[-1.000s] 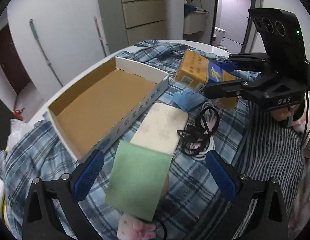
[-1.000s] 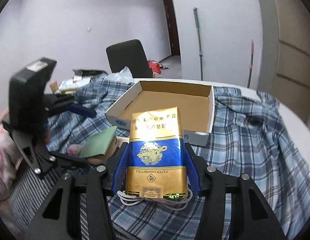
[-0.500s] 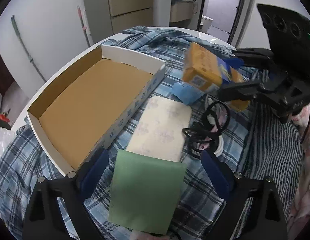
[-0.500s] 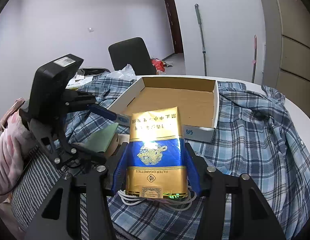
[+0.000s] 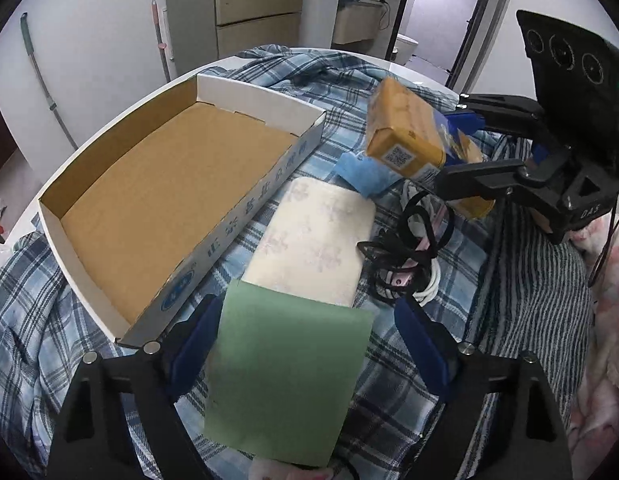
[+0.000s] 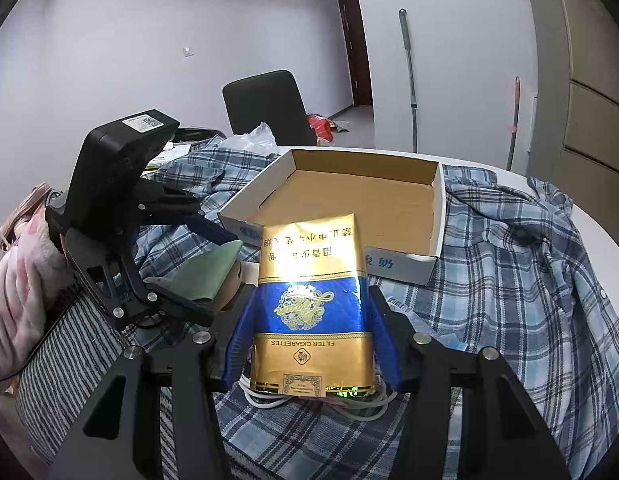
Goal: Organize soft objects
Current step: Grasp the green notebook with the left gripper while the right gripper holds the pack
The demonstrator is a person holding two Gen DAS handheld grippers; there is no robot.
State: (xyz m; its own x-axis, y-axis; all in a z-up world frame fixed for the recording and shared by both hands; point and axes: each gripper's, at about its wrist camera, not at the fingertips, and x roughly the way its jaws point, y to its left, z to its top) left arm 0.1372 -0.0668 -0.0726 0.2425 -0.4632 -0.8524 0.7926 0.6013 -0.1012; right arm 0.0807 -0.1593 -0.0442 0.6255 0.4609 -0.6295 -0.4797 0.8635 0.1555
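The gold-and-blue foil cigarette pack (image 6: 312, 304) is pinched between the blue fingers (image 6: 239, 344) of the right gripper (image 6: 312, 334), held above the plaid-covered counter (image 6: 529, 300) just short of the near wall of the open white cardboard box with a brown floor (image 6: 365, 196). Over the last second the box has grown larger in the right wrist view, so the pack has been carried closer to it; a drop inside looks like the next step, though the box is empty so far. The left gripper (image 5: 305, 344) has its fingers spread wide around a flat green sheet (image 5: 285, 380) without clearly squeezing it; it has drifted nearer the box's front corner. Beside the box lie a pale floral tissue pack (image 5: 313, 240), a tangle of black and white cables (image 5: 409, 256) and a light blue cloth (image 5: 361, 172).
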